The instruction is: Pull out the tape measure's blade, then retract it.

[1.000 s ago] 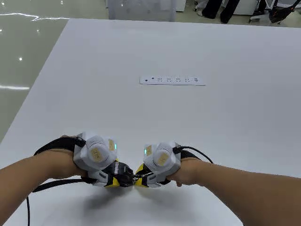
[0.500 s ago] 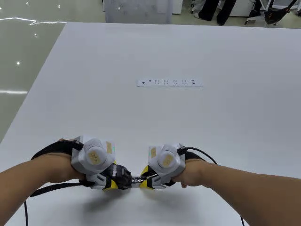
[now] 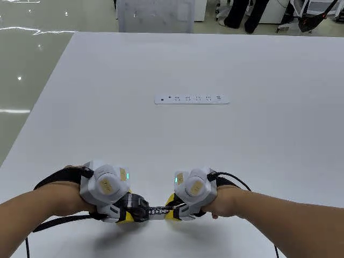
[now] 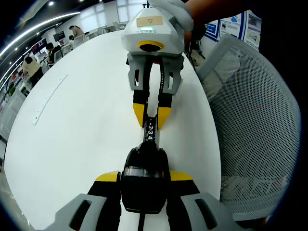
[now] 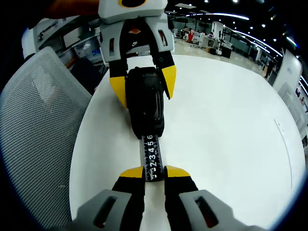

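Near table (image 3: 215, 64) edge, left fingers (image 4: 108, 177) grip tape measure (image 4: 144, 180), right fingers (image 5: 132, 172) hide pinched blade (image 5: 150, 155) tip

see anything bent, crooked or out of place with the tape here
Nothing stands out. The left tool grips the tape measure case, the right tool pinches the blade, which runs straight and unkinked between them. The power strip lies flat on the table.

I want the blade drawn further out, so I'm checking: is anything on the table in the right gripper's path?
Nothing visible does. The right gripper is shut on the blade, the left gripper on the tape measure's case; the table beside them is bare, and the power strip lies ahead, off that line.
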Motion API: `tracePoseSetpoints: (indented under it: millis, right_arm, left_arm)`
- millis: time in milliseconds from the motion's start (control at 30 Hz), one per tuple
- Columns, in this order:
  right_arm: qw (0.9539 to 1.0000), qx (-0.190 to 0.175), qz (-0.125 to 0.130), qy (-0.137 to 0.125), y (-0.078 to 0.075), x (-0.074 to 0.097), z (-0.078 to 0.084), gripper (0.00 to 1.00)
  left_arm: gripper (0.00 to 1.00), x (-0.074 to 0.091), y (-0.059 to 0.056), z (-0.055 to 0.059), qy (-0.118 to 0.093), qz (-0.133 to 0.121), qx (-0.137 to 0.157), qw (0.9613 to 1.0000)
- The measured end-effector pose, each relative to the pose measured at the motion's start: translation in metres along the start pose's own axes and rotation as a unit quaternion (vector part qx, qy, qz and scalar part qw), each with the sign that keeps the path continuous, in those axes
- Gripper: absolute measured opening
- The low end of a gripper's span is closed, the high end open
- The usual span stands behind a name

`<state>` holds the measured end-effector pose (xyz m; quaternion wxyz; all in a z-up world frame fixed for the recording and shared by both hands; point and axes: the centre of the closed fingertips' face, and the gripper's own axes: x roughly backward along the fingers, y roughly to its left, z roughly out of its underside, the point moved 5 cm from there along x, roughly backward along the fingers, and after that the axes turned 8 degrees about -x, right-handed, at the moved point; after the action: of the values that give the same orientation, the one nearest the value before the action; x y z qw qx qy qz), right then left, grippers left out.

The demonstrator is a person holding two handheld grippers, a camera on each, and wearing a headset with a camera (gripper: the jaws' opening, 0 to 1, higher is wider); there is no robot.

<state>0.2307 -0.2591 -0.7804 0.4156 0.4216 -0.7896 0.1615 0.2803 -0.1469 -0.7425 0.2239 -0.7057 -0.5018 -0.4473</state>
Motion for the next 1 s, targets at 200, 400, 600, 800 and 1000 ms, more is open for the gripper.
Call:
tracePoseSetpoints:
  millis: [200, 400, 600, 800, 1000]
  right_arm:
    - [1.0, -0.004, 0.003, 0.0, -0.001, 0.003, 0.004, 0.13]
    - [0.9999, -0.011, 0.004, -0.004, -0.002, 0.009, 0.011, 0.13]
    - [0.9999, -0.014, 0.006, -0.004, -0.005, 0.013, 0.017, 0.13]
    - [0.9999, -0.011, 0.007, -0.002, -0.004, 0.017, 0.022, 0.13]
    - [1.0, -0.004, 0.007, -0.001, -0.005, 0.021, 0.028, 0.13]
  left_arm:
    - [0.33, 0.0, 0.0, 0.0, 0.0, 0.001, -0.001, 1.0]
    - [0.33, 0.0, 0.0, -0.001, 0.0, 0.001, -0.002, 1.0]
    - [0.33, 0.001, -0.001, 0.0, 0.0, 0.001, -0.001, 1.0]
    - [0.33, 0.001, -0.001, 0.0, -0.001, 0.001, -0.001, 1.0]
    - [0.33, 0.001, -0.001, 0.0, 0.0, 0.001, -0.002, 1.0]
